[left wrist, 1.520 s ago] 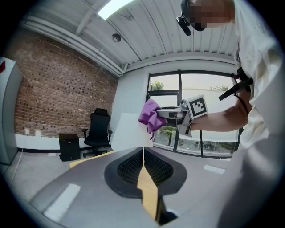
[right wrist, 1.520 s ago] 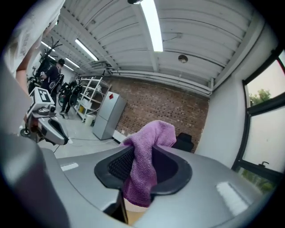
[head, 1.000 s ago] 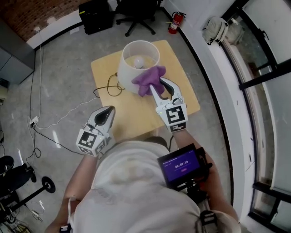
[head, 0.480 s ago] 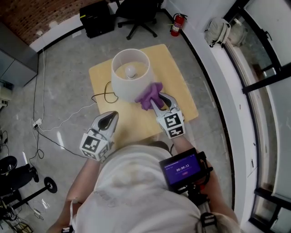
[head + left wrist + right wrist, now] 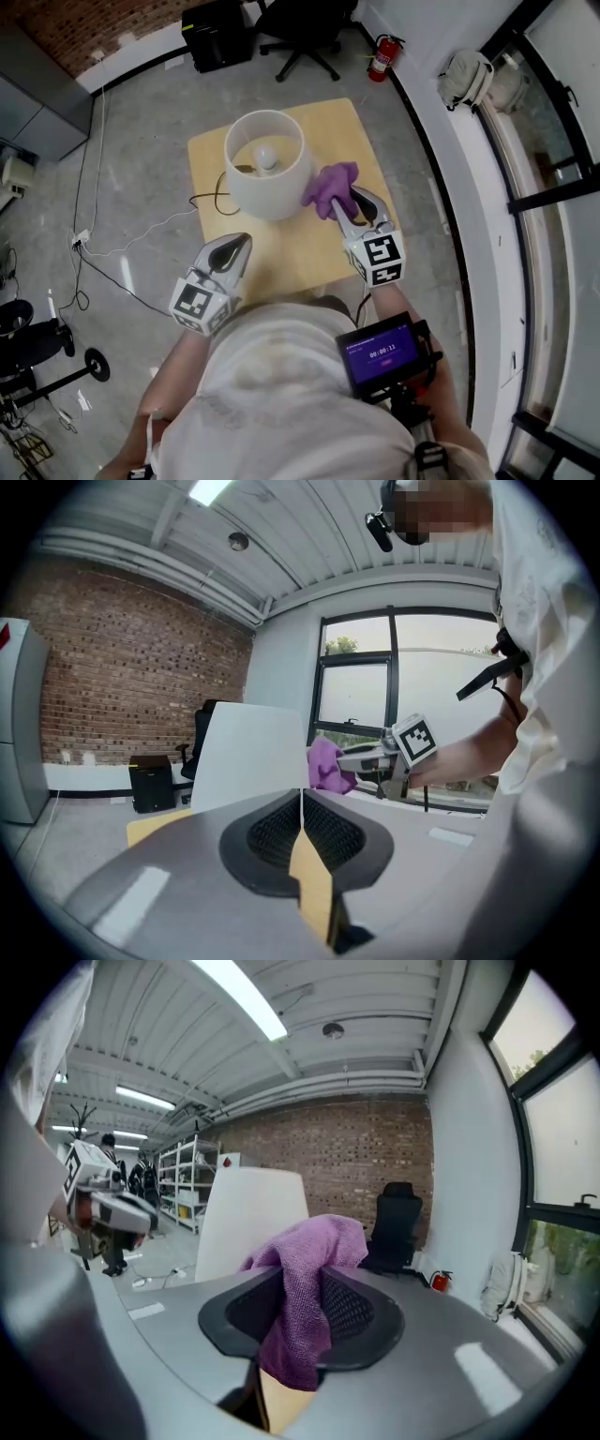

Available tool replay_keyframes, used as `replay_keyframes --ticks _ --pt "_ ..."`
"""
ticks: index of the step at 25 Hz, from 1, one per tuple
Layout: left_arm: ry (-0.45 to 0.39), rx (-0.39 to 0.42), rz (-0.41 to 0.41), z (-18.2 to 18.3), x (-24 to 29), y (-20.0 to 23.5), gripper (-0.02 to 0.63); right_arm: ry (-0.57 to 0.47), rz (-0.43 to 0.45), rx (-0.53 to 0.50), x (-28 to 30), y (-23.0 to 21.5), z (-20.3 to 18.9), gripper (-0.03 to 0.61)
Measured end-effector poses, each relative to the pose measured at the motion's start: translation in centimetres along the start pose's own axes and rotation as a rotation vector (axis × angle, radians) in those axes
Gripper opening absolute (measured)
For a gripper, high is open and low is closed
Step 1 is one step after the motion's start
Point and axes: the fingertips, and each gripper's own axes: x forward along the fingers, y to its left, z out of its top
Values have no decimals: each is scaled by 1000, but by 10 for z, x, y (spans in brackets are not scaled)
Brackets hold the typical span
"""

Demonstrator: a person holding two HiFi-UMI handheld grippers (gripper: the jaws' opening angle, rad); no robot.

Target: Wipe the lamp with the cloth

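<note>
Right gripper (image 5: 298, 1326) pinches a purple terry cloth (image 5: 305, 1269), with a fold bunched above the tips. Left gripper (image 5: 302, 832) has its jaws pressed together on nothing and hangs by the near-left edge of the light wooden square table (image 5: 291, 258).

The cloth sits just beside the right flank of the white drum-shade table lamp (image 5: 258, 192); I can't tell if it's touching. The lamp stands upright on the table's far-left part, ahead of both grippers.

Step, as I read it: wiping the shade's outer wall. Next: press the cloth on and sweep around with light pressure, else the lamp may tip.
</note>
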Motion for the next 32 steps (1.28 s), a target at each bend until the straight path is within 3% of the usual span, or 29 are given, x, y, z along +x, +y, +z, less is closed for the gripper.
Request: replay_keyframes --ticks 2,5,9,14,25,32 --pt "-2 1 10 3 2 -2 9 -110 60 36 -3 -5 31 136" --pt "-5 8 21 9 5 -7 9 -279 219 98 -9 2 83 135" --pt "-6 25 34 13 8 -13 9 -358 365 121 -2 15 121 135" --pt "-7 27 60 19 8 -16 9 -279 361 119 22 13 97 135" --pt "13 16 85 15 19 -21 9 -19 361 105 42 1 -4 135" --pt "17 17 92 14 31 -29 9 92 346 28 47 -17 -36 135"
